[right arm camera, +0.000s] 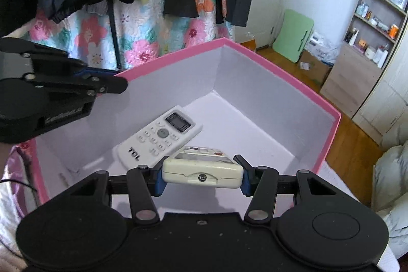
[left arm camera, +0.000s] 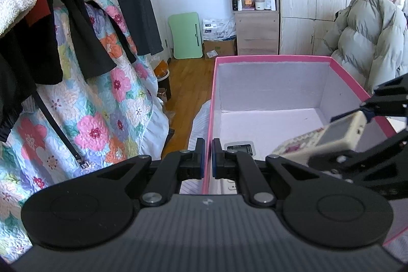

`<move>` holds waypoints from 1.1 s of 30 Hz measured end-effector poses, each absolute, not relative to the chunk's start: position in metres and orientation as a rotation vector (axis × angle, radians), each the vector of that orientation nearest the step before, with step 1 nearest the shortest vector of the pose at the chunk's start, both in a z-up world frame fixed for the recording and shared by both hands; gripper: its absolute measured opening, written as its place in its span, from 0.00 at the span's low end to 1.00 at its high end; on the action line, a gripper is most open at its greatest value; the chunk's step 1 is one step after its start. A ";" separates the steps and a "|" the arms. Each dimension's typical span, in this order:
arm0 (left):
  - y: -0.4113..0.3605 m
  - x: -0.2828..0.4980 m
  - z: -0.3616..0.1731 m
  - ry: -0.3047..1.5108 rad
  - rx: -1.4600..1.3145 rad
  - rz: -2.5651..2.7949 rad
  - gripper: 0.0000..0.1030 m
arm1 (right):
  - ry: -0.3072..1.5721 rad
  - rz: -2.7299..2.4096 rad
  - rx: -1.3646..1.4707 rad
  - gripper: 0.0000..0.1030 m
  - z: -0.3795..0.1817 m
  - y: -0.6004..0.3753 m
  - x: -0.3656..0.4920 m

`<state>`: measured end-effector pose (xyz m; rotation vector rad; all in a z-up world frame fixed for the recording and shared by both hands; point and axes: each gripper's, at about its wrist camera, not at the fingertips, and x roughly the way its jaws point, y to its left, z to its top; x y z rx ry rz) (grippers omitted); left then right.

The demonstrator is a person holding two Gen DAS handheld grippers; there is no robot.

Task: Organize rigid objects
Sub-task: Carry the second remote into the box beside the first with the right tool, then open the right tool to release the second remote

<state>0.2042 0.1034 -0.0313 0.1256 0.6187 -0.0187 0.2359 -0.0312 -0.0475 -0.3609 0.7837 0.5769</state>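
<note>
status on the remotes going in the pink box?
Done: one white remote lies flat on the floor of the pink box. In hand: the right gripper is shut on a cream remote, held above the box floor. The left gripper clamps the box's wall. Left: lower and release the cream remote; anything else waiting is out of view.

In the right wrist view, the box [right arm camera: 301, 91] fills the middle of the frame. 1 remote [right arm camera: 160, 137] lies on its floor, lower centre. A 2nd remote [right arm camera: 202, 170] sits just below it, overlapping its near edge, above the box floor. The quilt [right arm camera: 142, 24] hangs behind the box, upper left; the shelf unit [right arm camera: 369, 24] stands at right.
</note>
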 end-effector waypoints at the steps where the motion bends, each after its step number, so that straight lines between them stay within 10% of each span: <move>1: 0.103 0.204 -0.031 0.616 0.128 -0.020 0.04 | 0.781 0.562 -0.365 0.56 -0.048 -0.029 0.239; 25: 0.101 0.203 -0.031 0.612 0.118 -0.021 0.03 | 1.129 0.657 0.060 0.61 -0.061 -0.037 0.277; 33: 0.100 0.204 -0.032 0.610 0.128 -0.008 0.03 | 0.914 0.647 0.113 0.62 -0.004 -0.106 0.228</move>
